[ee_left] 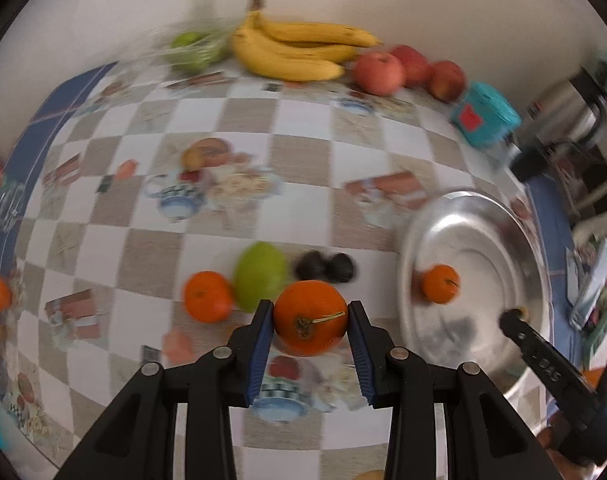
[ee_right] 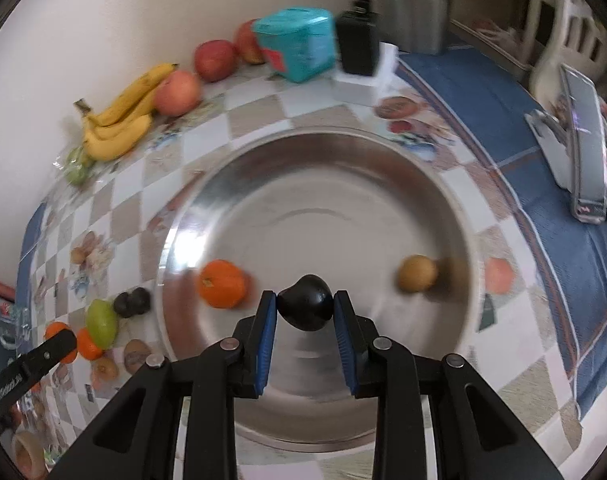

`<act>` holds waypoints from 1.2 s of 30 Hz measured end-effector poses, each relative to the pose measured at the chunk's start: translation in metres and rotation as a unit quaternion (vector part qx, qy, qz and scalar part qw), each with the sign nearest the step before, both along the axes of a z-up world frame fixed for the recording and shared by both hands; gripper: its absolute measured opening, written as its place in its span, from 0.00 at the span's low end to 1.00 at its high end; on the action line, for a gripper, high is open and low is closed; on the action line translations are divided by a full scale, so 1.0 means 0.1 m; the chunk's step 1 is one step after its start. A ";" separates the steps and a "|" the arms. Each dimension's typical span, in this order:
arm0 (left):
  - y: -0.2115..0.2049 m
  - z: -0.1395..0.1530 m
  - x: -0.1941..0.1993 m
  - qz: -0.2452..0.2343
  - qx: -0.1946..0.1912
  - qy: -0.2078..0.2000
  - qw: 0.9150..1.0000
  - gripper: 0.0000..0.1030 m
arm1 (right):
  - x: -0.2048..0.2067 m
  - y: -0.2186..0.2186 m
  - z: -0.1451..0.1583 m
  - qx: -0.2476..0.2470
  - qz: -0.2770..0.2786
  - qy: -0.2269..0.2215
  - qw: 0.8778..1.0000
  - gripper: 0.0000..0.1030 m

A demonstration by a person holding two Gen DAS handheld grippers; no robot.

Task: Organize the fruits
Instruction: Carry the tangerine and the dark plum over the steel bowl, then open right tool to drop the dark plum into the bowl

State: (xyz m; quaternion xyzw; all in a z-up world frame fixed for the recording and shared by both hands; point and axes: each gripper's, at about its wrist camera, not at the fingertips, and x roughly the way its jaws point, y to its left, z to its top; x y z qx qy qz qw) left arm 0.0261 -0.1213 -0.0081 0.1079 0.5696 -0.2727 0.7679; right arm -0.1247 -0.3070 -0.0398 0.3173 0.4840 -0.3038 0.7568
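From the left wrist, the left gripper [ee_left: 309, 316] clamps an orange [ee_left: 310, 317] above the checked tablecloth [ee_left: 303, 128], beside the steel bowl [ee_left: 483, 220].

From the right wrist, the right gripper [ee_right: 305, 307] pinches a dark plum [ee_right: 305, 307] over that bowl, which holds a tangerine [ee_right: 221, 284] and a brownish fruit [ee_right: 416, 279]. Several fruits [ee_right: 101, 322] remain outside near its left rim, so I judge the sorting barely underway.

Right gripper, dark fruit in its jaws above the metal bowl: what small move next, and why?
Probably lower a little and open the jaws. The right gripper grips the dark fruit over the metal bowl, where an orange and a brownish fruit already lie.
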 end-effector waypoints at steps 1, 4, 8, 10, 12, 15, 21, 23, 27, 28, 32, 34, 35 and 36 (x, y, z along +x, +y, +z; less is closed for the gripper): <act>-0.04 0.00 -0.04 -0.006 -0.001 -0.001 1.000 0.38 | -0.02 -0.02 -0.02 0.002 -0.003 0.005 1.000 0.29; -0.24 0.00 -0.22 -0.039 -0.007 -0.007 0.999 0.38 | -0.10 -0.06 -0.07 0.014 -0.014 0.005 1.000 0.29; -0.45 -0.02 -0.44 -0.080 -0.005 -0.025 0.996 0.38 | -0.17 -0.08 -0.06 0.013 -0.020 0.001 1.000 0.29; -0.55 -0.05 -0.53 -0.101 -0.006 -0.024 0.995 0.38 | -0.20 -0.10 -0.07 0.016 -0.024 0.001 1.000 0.29; -0.63 -0.10 -0.59 -0.115 -0.008 -0.014 0.993 0.38 | -0.24 -0.11 -0.08 0.021 -0.029 0.000 0.999 0.29; -0.72 -0.17 -0.67 -0.129 -0.004 -0.013 0.992 0.38 | -0.26 -0.13 -0.10 0.028 -0.033 0.002 0.999 0.29; -0.82 -0.28 -0.76 -0.145 0.008 -0.021 0.989 0.39 | -0.29 -0.16 -0.12 0.037 -0.039 0.002 0.999 0.30; -0.85 -0.31 -0.77 -0.150 0.013 -0.022 0.988 0.39 | -0.31 -0.17 -0.13 0.039 -0.041 0.005 0.998 0.30; -0.86 -0.35 -0.79 -0.153 0.018 -0.019 0.988 0.39 | -0.33 -0.17 -0.15 0.046 -0.046 0.005 0.998 0.30; -0.86 -0.35 -0.79 -0.153 0.017 -0.018 0.988 0.39 | -0.33 -0.18 -0.15 0.046 -0.047 0.003 0.998 0.30; -0.84 -0.33 -0.77 -0.148 0.014 -0.018 0.989 0.40 | -0.32 -0.19 -0.15 0.047 -0.044 -0.001 0.998 0.37; -0.83 -0.32 -0.76 -0.148 0.013 -0.017 0.989 0.41 | -0.31 -0.19 -0.13 0.044 -0.043 -0.003 0.998 0.40; -0.83 -0.32 -0.76 -0.150 0.011 -0.017 0.989 0.46 | -0.31 -0.18 -0.12 0.042 -0.042 -0.003 0.998 0.40; -0.83 -0.31 -0.77 -0.151 0.008 -0.017 0.988 0.48 | -0.30 -0.18 -0.11 0.041 -0.041 -0.005 0.998 0.40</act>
